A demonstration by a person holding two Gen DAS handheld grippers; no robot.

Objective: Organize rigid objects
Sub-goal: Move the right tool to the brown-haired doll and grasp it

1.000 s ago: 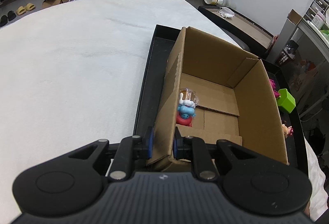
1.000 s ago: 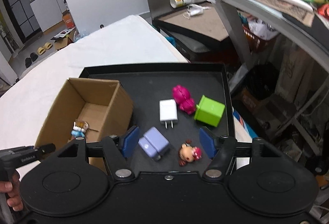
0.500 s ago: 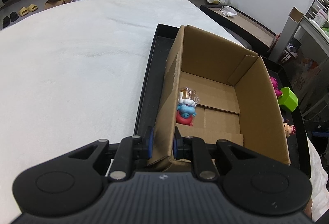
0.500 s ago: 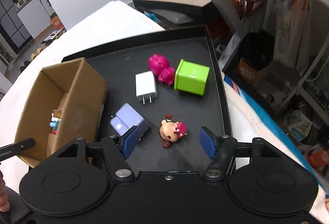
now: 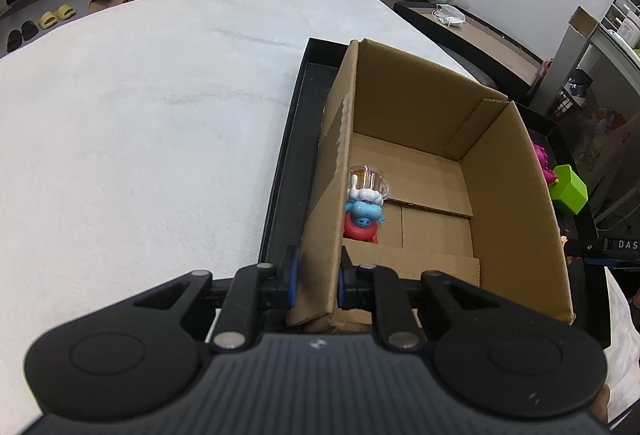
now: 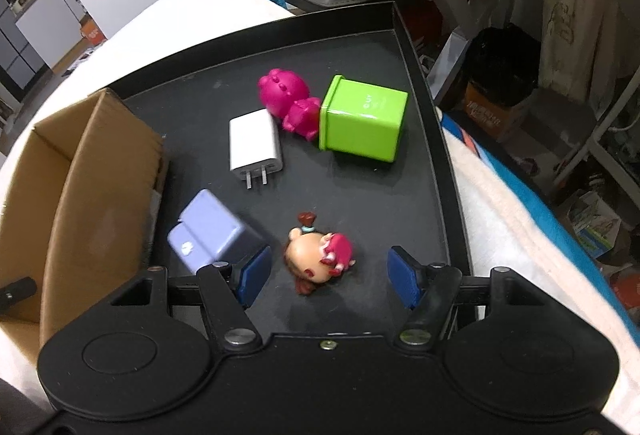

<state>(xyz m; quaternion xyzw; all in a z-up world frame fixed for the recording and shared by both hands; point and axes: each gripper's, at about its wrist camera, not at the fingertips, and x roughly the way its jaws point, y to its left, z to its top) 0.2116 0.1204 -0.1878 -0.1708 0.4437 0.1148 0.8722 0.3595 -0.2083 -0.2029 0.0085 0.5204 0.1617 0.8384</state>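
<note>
Doll head lies btwn right hand-held gripper pads, untouched.

One cardboard box, one black tray, three figurines, two chargers, one green cube

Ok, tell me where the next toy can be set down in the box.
Most of the box floor is bare: the right half and far end. The only crowding is the toy stack against the left wall, near the left gripper clamped on that wall. Pass in from the right side.
</note>
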